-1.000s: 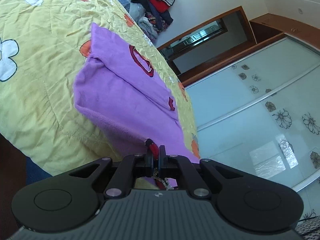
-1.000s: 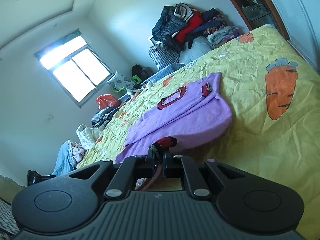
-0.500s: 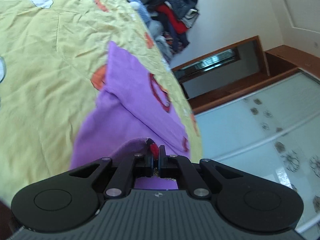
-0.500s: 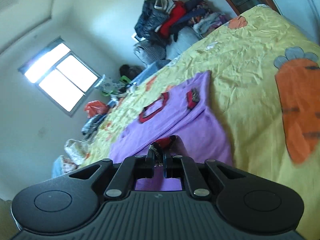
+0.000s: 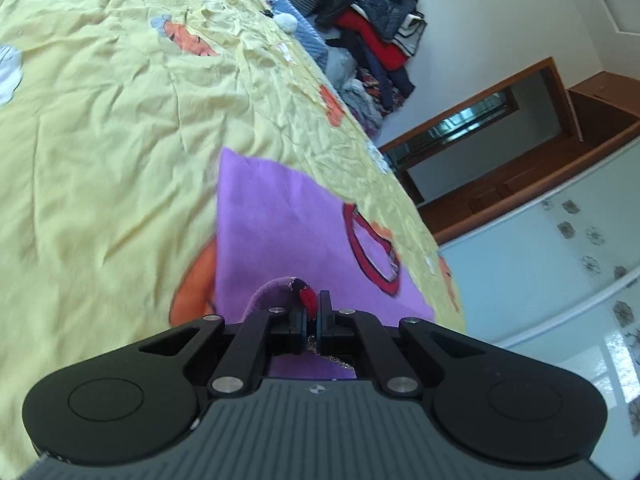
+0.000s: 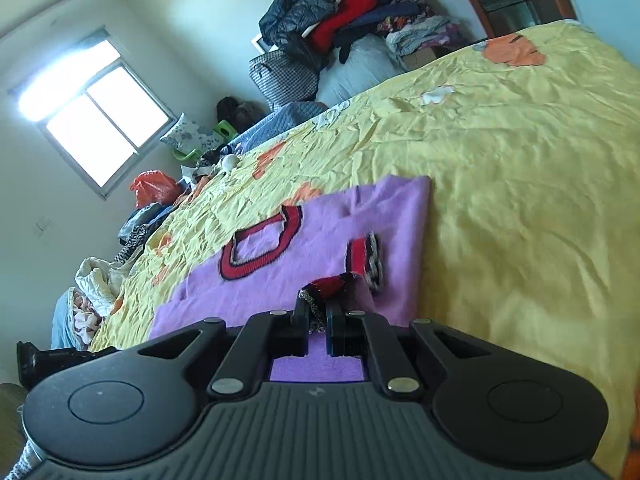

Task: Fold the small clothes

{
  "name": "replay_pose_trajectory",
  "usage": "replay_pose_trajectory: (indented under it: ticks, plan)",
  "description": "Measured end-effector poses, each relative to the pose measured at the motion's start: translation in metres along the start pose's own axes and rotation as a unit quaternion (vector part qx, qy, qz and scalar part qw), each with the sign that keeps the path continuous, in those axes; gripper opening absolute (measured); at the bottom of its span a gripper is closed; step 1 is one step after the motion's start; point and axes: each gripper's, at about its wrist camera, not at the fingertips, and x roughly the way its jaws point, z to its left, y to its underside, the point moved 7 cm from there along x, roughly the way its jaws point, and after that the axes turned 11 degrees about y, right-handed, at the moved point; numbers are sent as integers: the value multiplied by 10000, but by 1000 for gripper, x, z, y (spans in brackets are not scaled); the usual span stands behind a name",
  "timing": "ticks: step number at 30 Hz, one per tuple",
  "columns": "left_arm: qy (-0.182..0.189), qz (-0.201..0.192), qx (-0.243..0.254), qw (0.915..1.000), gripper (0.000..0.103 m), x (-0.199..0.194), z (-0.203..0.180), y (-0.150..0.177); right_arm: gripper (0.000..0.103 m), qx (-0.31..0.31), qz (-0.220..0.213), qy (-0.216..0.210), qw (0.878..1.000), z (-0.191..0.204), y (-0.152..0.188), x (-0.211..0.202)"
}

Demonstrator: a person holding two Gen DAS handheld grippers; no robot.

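Note:
A small purple sweater [image 5: 280, 232] with a red-trimmed neck hole [image 5: 372, 248] lies on the yellow bedspread [image 5: 100, 140]. My left gripper [image 5: 313, 310] is shut on its red-edged hem, lifted over the body of the sweater. In the right wrist view the sweater [image 6: 312, 248] shows its neck hole [image 6: 260, 248] and a red cuff [image 6: 364, 256]. My right gripper [image 6: 318, 314] is shut on the other red-edged hem corner, held just above the sweater.
A pile of clothes and bags [image 5: 360, 28] [image 6: 332, 28] stands at the head of the bed. More clothes [image 6: 88, 292] lie off the bed's far side under a window [image 6: 88, 120]. A glass-fronted wardrobe [image 5: 560, 280] runs along the bed's right edge.
Both grippers have carried the sweater's hem forward over its body toward the neck, so the lower part now lies doubled over the upper part.

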Motion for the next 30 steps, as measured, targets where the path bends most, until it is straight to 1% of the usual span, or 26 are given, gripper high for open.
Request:
replay_pose_trajectory:
  ticks: [6,9,12,15,22,23,25,26,28,29,30]
  plan:
    - [-110,-90,-109,9998,4,28,11,-30,7,55,279,121,9995,-5,-32,47]
    - [-167,-91,-222,9996,4,43,19,-41,7,267,497,218,9982,-17,-39,73]
    - [-266,-97,-248,9993,4,53,24,-49,7,329,651,239,9970,-21,-43,91]
    - [-272,-127,-288,9991,4,60,26,-56,7,326,799,276,9959,-22,-47,103]
    - [-385,-125,-394,9984,4,77,40,-66,8,372,811,253,9957,-15,-64,116]
    - [-440,-122,-438,9980,4,79,44,-66,9,349,823,256,9957,-14,-65,119]
    - [-420,-175,-525,9976,4,81,51,-67,10,343,852,288,9954,-16,-66,127]
    - [-465,-192,-522,9974,4,81,54,-68,10,355,819,297,9956,-17,-67,130]
    - [-460,-213,-555,9972,4,83,55,-69,10,403,891,258,9949,-18,-66,136]
    - [-466,-220,-556,9971,5,84,56,-69,10,415,878,318,9948,-20,-65,136]
    - [-528,-200,-538,9970,6,86,56,-70,12,429,854,307,9949,-21,-65,136]
